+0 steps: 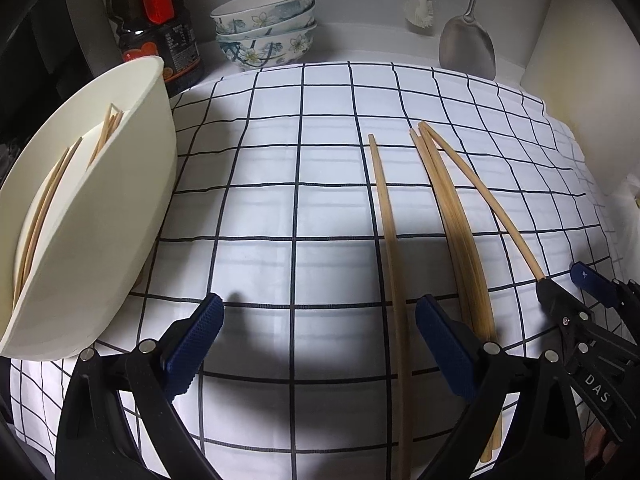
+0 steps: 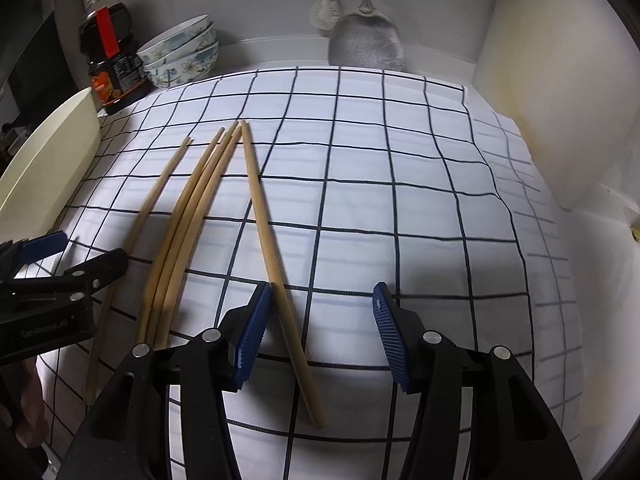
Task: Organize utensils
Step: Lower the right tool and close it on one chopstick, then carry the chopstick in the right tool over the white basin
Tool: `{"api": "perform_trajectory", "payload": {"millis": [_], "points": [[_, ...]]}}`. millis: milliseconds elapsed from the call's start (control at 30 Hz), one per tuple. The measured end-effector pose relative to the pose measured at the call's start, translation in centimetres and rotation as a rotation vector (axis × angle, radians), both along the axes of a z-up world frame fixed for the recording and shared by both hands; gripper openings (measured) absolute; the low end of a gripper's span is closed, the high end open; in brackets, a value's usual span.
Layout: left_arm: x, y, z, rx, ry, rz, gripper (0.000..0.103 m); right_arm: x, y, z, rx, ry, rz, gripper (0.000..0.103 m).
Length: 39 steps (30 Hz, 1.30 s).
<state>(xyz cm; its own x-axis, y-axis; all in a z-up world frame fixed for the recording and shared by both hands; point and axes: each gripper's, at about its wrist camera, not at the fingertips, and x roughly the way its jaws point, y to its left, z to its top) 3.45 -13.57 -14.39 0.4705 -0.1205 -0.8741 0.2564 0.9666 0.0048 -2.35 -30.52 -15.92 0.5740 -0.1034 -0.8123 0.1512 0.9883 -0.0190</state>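
Note:
Several bamboo chopsticks (image 1: pixel 452 216) lie lengthwise on the checked cloth (image 1: pixel 280 208); they also show in the right wrist view (image 2: pixel 192 216). A cream holder (image 1: pixel 100 216) at the left, tilted, has several chopsticks in it. My left gripper (image 1: pixel 318 336) is open and empty, low over the cloth, its right finger beside the single chopstick (image 1: pixel 390 240). My right gripper (image 2: pixel 320 328) is open, with the rightmost chopstick (image 2: pixel 276 272) lying just inside its left finger. The right gripper shows at the right edge of the left wrist view (image 1: pixel 560 292).
A dark sauce bottle (image 1: pixel 154 20) and stacked floral bowls (image 1: pixel 266 28) stand at the back left. A metal spatula (image 1: pixel 468 44) and a white brush (image 1: pixel 420 4) hang on the back wall. A white wall (image 2: pixel 560 100) bounds the right side.

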Motion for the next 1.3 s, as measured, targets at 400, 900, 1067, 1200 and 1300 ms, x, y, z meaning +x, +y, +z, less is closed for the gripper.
{"api": "perform_trajectory", "payload": {"millis": [400,900,1067,1200,1300], "points": [[0.1,-1.3,-0.2,-0.013,-0.013,-0.033,0.078,2.2,0.7,0.1,-0.019,-0.012,0.108,0.042],[-0.2,-2.4,0.7,-0.045,0.023,-0.101,0.007,2.5,1.4,0.4,0.03,-0.002,0.107,0.006],[-0.6,-1.5,2.4,-0.071,0.011,-0.11,0.007,1.4,0.2,1.4,0.132,-0.014,0.03,0.006],[-0.7,-0.3,4.5,-0.106,0.01,-0.114,0.007,0.5,0.5,3.0,0.166,-0.027,0.005,0.006],[-0.8,1.1,6.4,-0.127,-0.003,-0.11,0.007,0.2,1.3,4.5,0.168,-0.039,0.009,0.006]]}}
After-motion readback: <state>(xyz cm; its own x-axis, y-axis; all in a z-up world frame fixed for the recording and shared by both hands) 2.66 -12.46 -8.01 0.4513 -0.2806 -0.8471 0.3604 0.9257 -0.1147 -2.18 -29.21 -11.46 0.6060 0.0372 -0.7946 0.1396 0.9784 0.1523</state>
